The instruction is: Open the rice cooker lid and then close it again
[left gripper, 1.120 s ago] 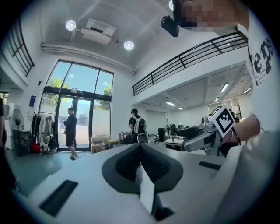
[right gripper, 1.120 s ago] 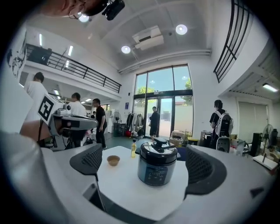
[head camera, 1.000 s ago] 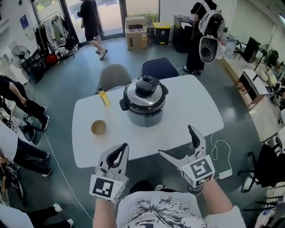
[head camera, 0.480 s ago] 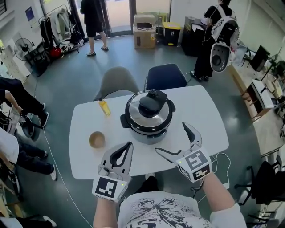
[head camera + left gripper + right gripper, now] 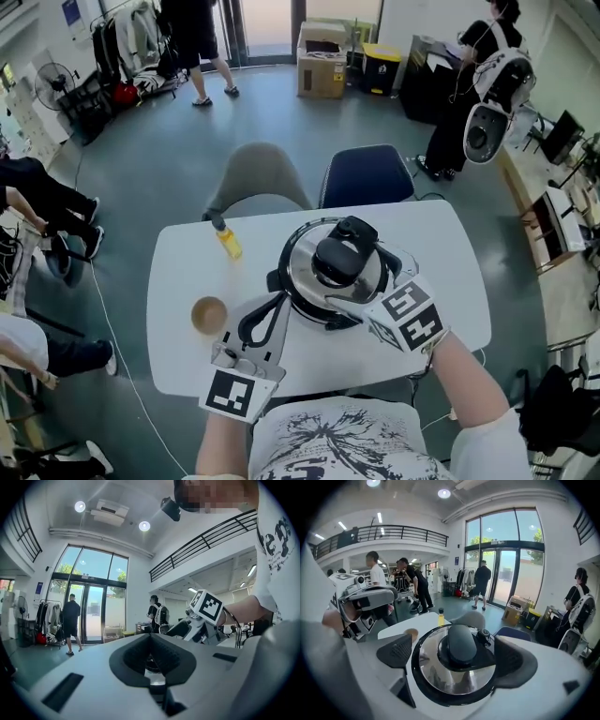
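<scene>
The rice cooker [image 5: 323,281] stands on the white table [image 5: 178,272] with its shiny steel lid [image 5: 454,674] down and a black handle [image 5: 461,644] on top. My right gripper [image 5: 361,278] [image 5: 459,656] is open just above the lid. Its two pads [image 5: 401,651] stand either side of the black handle without touching it. My left gripper [image 5: 272,305] [image 5: 150,637] is shut on nothing, low at the cooker's left front side. In the left gripper view the cooker is almost hidden behind the jaws.
A small yellow bottle [image 5: 227,239] and a brown cup [image 5: 209,315] stand on the table left of the cooker. A grey chair [image 5: 258,178] and a blue chair [image 5: 366,173] are at the table's far side. People stand around the room.
Both grippers have moved forward from the table's near edge to the cooker. The open right gripper has come over the lid and now straddles the handle.
</scene>
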`<state>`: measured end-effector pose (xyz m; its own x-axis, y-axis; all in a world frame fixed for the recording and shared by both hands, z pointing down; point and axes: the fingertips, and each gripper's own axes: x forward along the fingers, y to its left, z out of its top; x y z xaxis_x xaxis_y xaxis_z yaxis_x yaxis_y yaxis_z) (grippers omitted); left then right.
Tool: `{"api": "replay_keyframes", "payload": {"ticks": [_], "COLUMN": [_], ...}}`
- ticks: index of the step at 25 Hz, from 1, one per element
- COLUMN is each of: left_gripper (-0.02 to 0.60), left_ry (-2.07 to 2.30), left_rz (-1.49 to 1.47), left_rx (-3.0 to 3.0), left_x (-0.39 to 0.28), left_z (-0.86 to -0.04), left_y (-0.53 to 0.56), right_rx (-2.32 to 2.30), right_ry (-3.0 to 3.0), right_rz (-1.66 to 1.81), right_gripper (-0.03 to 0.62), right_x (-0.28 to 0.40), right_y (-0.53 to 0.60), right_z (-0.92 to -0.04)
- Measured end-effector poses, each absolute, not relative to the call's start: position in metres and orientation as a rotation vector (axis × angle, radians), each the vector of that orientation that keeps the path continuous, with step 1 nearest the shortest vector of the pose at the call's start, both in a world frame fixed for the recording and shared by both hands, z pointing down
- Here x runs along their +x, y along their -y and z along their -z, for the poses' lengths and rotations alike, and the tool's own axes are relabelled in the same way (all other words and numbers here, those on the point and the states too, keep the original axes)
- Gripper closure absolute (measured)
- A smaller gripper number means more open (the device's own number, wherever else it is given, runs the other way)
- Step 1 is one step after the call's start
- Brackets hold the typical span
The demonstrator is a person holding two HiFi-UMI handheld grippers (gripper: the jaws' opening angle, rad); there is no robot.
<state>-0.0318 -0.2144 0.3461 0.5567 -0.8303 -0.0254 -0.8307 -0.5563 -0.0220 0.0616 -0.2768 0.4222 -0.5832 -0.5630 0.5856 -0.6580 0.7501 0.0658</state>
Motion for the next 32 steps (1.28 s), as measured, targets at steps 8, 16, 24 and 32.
{"api": "replay_keyframes", "payload": {"ticks": [8,16,24,32], "left_gripper": [0.568,0.568,0.568,0.568], "left_ry": [-1.434,-1.430,-1.480,-1.515], "left_rz": [-0.072,-0.068,-0.040,-0.028], "left_rx": [-2.756,-2.718,-2.678,-2.631], "left_x": [-0.041,-0.038,-0.033,-0.021], "left_z": [-0.346,-0.341,-0.344,-0.335], "left_y": [0.252,0.267,0.259,0.249], "right_rx": [0.763,0.727,0.650,0.661], "right_ry": [2.189,2.114,2.125,2.135], "right_rz": [-0.335,-0.405,-0.419,-0.422], "right_gripper": [0.128,0.288,0.299,0.301], "right_x": [0.036,0.026,0.023,0.031], "right_y": [0.320,0.342,0.342,0.338], "right_z": [-0.462,-0.483,-0.494,-0.489]}}
